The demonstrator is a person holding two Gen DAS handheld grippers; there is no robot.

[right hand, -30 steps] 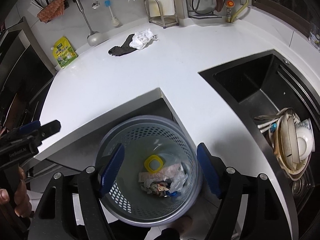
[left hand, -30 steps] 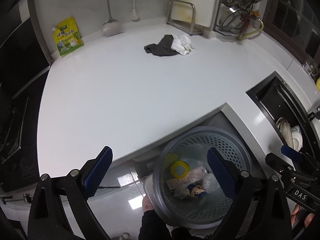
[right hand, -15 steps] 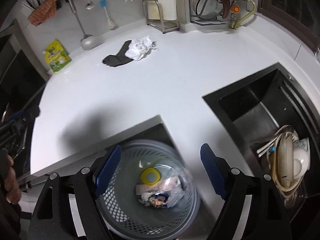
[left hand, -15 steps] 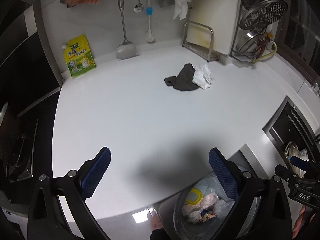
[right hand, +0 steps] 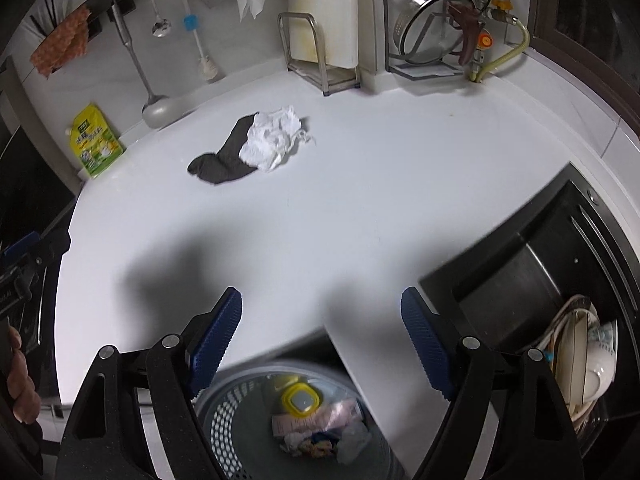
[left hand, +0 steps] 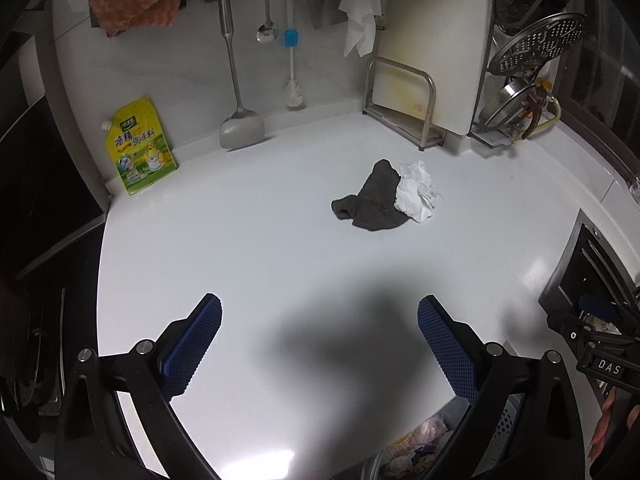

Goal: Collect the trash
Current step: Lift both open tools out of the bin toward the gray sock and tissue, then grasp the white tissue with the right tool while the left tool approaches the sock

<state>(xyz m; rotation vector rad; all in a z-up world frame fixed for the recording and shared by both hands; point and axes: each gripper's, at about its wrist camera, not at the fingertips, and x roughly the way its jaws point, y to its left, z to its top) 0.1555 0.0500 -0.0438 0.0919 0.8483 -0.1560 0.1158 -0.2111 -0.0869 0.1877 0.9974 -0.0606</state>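
A crumpled white tissue (left hand: 415,192) lies on a dark grey rag (left hand: 370,202) on the white counter, toward the back; both also show in the right wrist view, the tissue (right hand: 273,138) over the rag (right hand: 224,162). A grey perforated trash bin (right hand: 224,416) with wrappers and a yellow lid sits below the counter's front edge; its rim shows in the left wrist view (left hand: 505,412). My left gripper (left hand: 319,350) is open and empty above the counter. My right gripper (right hand: 322,340) is open and empty above the counter edge and bin.
A yellow pouch (left hand: 140,146) leans on the back wall. A spatula (left hand: 240,128), spoon, brush and cloths hang above. A cutting board rack (left hand: 404,100) and lid rack stand back right. A black sink (right hand: 528,280) with dishes (right hand: 580,356) lies right. A stove is at left.
Both grippers have moved up and forward from over the bin to over the counter. The tissue and rag appear nearer. The bin has slid toward the bottom of both views.
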